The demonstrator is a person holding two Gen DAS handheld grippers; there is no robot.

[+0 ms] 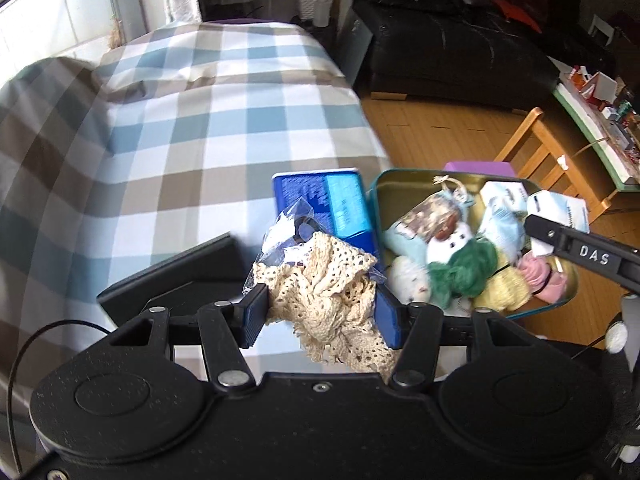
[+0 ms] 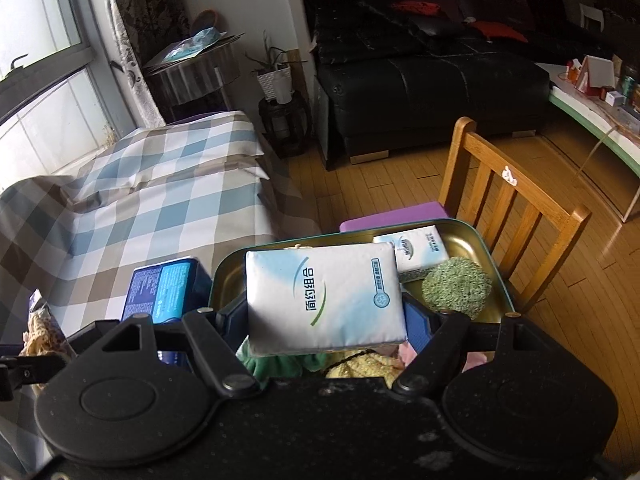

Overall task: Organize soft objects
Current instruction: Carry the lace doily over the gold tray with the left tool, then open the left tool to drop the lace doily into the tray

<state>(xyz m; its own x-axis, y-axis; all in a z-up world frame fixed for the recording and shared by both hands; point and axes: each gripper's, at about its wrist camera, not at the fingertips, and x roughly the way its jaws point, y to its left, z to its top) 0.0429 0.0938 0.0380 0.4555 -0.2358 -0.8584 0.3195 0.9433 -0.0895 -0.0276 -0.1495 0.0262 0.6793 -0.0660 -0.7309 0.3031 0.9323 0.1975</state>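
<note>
While the blue-and-brown checked cloth (image 1: 224, 120) spreads over the worktop, the oval teal tin (image 1: 560, 300) sits crowded with soft things; the right tool (image 2: 326, 316) grips a white tissue pack (image 2: 324, 296) above it, the left tool (image 1: 320, 316) clenches cream crocheted lace (image 1: 324, 300) beside it.

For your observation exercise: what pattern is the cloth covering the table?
A check of blue, brown and white squares on the tablecloth, clearest in the left wrist view.

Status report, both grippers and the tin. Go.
Left gripper shut on cream crochet cloth. Right gripper shut on tissue pack above tin. Tin already crowded.
</note>
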